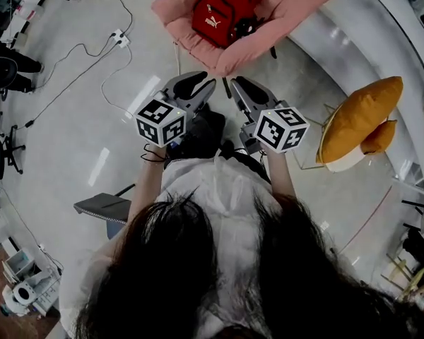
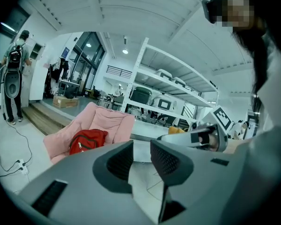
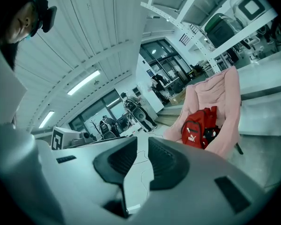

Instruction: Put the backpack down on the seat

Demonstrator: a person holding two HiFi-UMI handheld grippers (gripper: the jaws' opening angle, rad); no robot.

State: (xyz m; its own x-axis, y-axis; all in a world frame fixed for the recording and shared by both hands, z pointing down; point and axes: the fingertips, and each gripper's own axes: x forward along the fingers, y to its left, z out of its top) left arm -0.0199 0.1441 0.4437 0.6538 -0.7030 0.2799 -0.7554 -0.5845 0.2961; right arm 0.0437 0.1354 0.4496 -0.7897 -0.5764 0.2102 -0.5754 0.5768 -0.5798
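Note:
The red backpack [image 1: 222, 14] lies on the pink cushioned seat [image 1: 297, 6] at the top of the head view, some way in front of both grippers. My left gripper [image 1: 196, 85] and right gripper [image 1: 242, 90] are side by side at chest height and point toward the seat. In the left gripper view the backpack [image 2: 86, 140] rests in the seat [image 2: 110, 123], beyond the left gripper [image 2: 141, 159], whose jaws stand slightly apart with nothing between them. The right gripper view shows the backpack [image 3: 199, 128] leaning against the seat back [image 3: 218, 95]; the right gripper [image 3: 143, 159] is likewise open and empty.
A yellow chair [image 1: 357, 119] stands to the right beside a curved white counter [image 1: 371, 44]. Cables and a power strip [image 1: 119, 37] trail over the floor at the left. White shelving [image 2: 168, 88] rises behind the seat. A person [image 2: 14, 74] stands far off near steps.

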